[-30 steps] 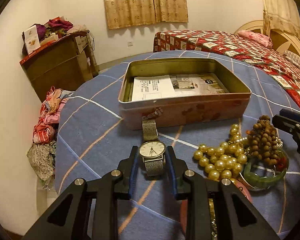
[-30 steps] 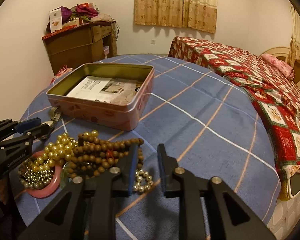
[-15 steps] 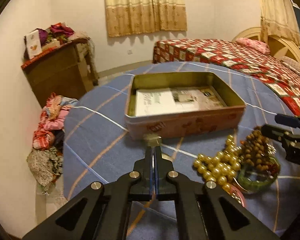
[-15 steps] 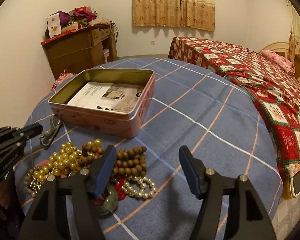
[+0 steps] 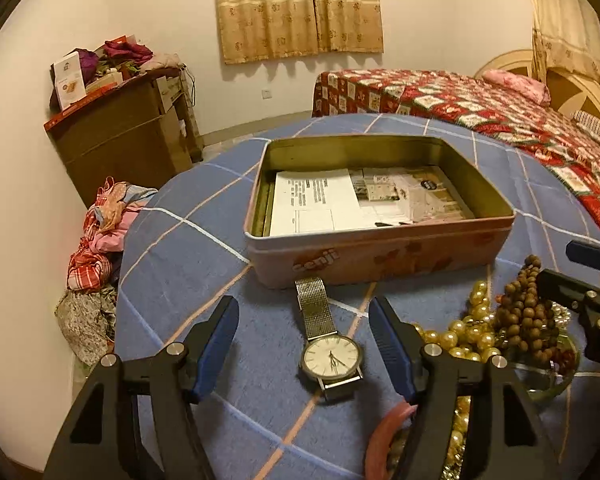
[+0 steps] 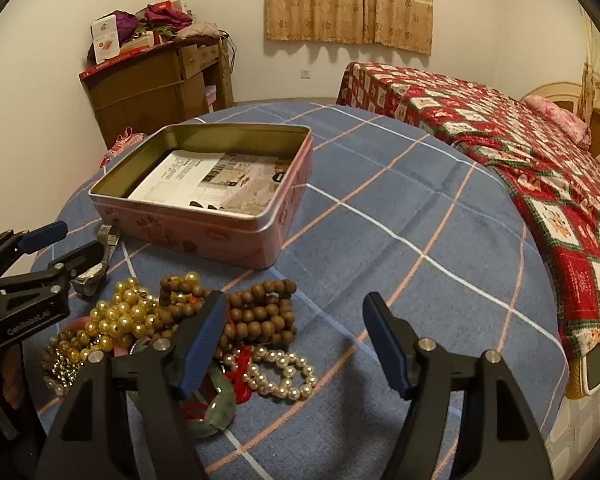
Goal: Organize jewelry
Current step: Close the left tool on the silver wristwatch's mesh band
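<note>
A silver mesh-band watch (image 5: 331, 354) lies flat on the blue checked cloth, in front of the open pink tin (image 5: 380, 254) lined with paper. My left gripper (image 5: 304, 340) is open, its fingers either side of the watch, not touching it. The watch also shows in the right wrist view (image 6: 96, 268). A heap of jewelry lies to the right: gold pearls (image 6: 118, 320), brown wooden beads (image 6: 256, 312), white pearl bracelet (image 6: 284, 372), green bangle (image 6: 220, 404). My right gripper (image 6: 294, 340) is open and empty above the heap's right side.
The round table (image 6: 420, 240) drops off near the left gripper. A pink bangle (image 5: 384, 436) lies under the left gripper's right finger. A bed with a red quilt (image 6: 520, 140) stands right, a wooden cabinet (image 5: 120, 140) and clothes pile (image 5: 96, 240) left.
My left gripper was shut around the watch half a second ago and has opened wide; the watch lies on the cloth. My right gripper opened from nearly shut and shifted slightly right.
</note>
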### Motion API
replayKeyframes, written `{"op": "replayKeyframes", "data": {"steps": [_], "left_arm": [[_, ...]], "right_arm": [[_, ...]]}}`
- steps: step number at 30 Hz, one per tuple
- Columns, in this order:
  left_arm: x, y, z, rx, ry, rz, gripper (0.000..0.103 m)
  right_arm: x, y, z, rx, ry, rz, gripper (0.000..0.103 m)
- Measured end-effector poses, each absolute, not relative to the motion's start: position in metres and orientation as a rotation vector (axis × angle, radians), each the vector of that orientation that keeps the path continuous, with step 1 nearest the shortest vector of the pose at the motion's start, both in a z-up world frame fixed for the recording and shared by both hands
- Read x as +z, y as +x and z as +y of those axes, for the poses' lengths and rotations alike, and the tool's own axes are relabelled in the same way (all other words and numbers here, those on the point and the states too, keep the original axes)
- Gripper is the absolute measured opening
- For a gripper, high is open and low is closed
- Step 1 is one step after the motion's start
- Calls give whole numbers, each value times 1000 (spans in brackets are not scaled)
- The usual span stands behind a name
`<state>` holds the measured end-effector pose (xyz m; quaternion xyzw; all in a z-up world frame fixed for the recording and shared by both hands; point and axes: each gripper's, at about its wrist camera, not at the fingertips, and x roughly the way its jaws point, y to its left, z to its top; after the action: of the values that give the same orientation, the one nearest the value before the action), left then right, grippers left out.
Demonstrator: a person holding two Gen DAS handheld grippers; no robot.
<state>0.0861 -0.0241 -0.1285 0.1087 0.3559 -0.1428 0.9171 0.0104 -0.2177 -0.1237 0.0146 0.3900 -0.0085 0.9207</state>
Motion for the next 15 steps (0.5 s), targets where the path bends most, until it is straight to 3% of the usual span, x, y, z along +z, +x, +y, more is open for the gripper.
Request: {"op": "replayKeyframes", "data": {"steps": [3,6,7,8,15], "left_arm": [[-132,94,-25,-307,213,773,67],[-135,96,-28,-340,223,796,39],[-139,98,-30,-348,230,816,22],[-140,98,-30,-357,228,825,17],[-139,92,-24,-369,210,796,16]], "right_arm": [[-123,14,-216,-9,29,809,72],[-126,19,-216,3,29,828,72],[-126,21,-215,8,33,833,72],[-127,21,-216,12,38,835,72],[-120,10,-227,-1,107,810,71]]}}
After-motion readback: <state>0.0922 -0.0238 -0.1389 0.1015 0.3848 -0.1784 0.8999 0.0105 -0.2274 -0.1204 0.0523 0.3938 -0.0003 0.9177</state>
